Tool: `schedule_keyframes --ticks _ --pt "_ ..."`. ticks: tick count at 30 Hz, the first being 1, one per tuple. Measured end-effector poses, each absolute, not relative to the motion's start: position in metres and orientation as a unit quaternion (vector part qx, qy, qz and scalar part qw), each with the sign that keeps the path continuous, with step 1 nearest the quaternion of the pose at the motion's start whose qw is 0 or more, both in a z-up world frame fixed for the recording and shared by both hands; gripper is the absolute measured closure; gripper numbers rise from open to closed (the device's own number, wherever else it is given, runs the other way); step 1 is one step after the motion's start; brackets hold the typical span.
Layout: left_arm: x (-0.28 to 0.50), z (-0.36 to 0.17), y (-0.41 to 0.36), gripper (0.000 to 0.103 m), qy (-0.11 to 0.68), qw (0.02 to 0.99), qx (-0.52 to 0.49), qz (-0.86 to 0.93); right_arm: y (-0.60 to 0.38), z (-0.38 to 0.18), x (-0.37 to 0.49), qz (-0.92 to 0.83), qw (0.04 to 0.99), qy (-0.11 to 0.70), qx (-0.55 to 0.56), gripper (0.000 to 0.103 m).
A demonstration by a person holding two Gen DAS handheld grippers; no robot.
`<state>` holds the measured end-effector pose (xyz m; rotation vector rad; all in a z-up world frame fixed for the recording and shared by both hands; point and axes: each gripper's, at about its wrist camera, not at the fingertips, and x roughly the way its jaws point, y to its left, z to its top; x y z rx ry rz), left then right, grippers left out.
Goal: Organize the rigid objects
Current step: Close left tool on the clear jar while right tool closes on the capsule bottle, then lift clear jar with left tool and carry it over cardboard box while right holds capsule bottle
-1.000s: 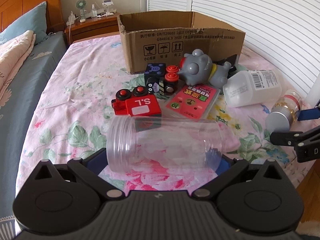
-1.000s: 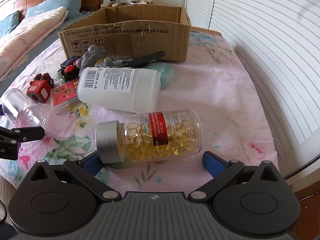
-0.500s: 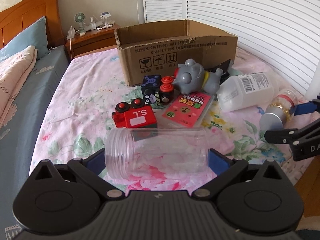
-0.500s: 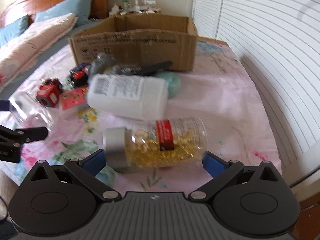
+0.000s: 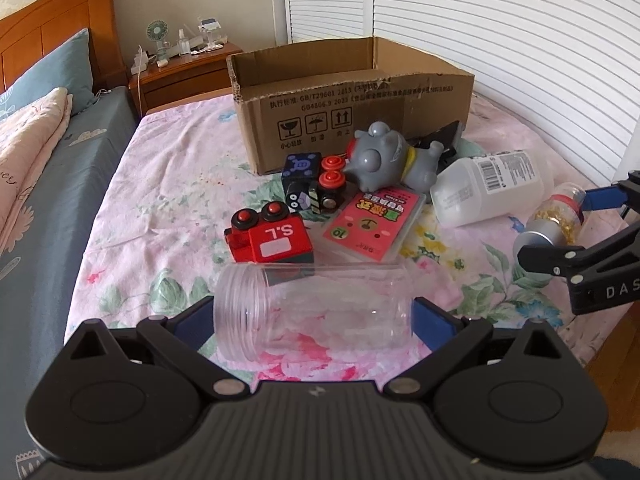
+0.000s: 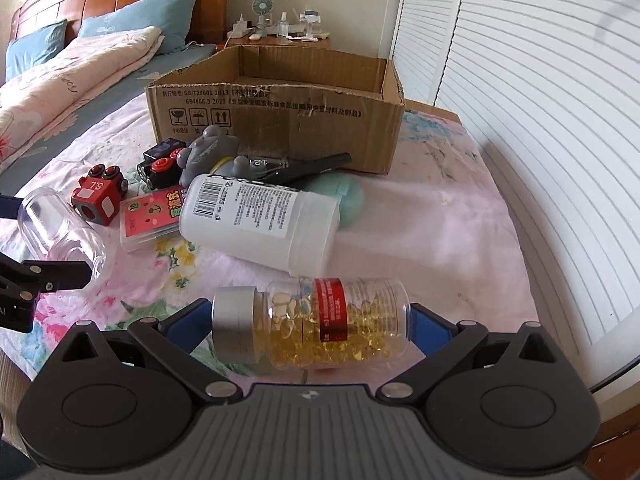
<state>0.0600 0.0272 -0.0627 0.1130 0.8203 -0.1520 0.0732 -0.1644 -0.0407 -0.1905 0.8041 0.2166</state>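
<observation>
My left gripper (image 5: 312, 316) closes around the clear, lidless plastic jar (image 5: 314, 312); right gripper (image 6: 310, 318) clamps the silver-capped capsule bottle (image 6: 310, 320); next, both need lifting to the brown cardboard box (image 5: 352, 108).

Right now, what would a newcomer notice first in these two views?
Probably the two jars lying on their sides: a clear empty jar between the fingers of the left gripper, whose jaws are closing, and a jar of yellow capsules in the right gripper. Behind them, toys lie before an open cardboard box on the flowered bedsheet.

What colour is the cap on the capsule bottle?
Silver cap; clearest in the right wrist view.
</observation>
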Motion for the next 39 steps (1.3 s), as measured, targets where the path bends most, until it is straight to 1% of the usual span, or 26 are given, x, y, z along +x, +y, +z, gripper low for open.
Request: schedule_keyframes --ticks 4,7,16,24,32,39 --pt "0.061 -0.062 0.026 0.009 0.401 0.911 0.057 -0.072 -0.163 -0.041 0.073 0.103 0.909 0.39 -0.103 0.005" --pt "0.061 -0.061 0.027 0.013 0.405 0.91 0.057 -0.071 -0.165 -0.04 0.072 0.105 0.908 0.393 -0.099 0.006" --pt "0.062 -0.053 0.03 0.013 0.413 0.905 0.055 -0.082 -0.167 -0.033 0.067 0.123 0.899 0.406 -0.105 0.006" --pt "0.063 -0.035 0.033 0.013 0.413 0.903 0.07 -0.1 -0.175 -0.012 0.064 0.131 0.898 0.403 -0.116 0.006" --pt "0.077 0.001 0.037 0.013 0.398 0.905 0.08 -0.127 -0.189 0.025 0.073 0.14 0.907 0.384 -0.103 0.006" --pt "0.113 0.035 0.037 0.013 0.367 0.916 0.088 -0.136 -0.195 0.055 0.099 0.151 0.918 0.355 -0.086 0.006"
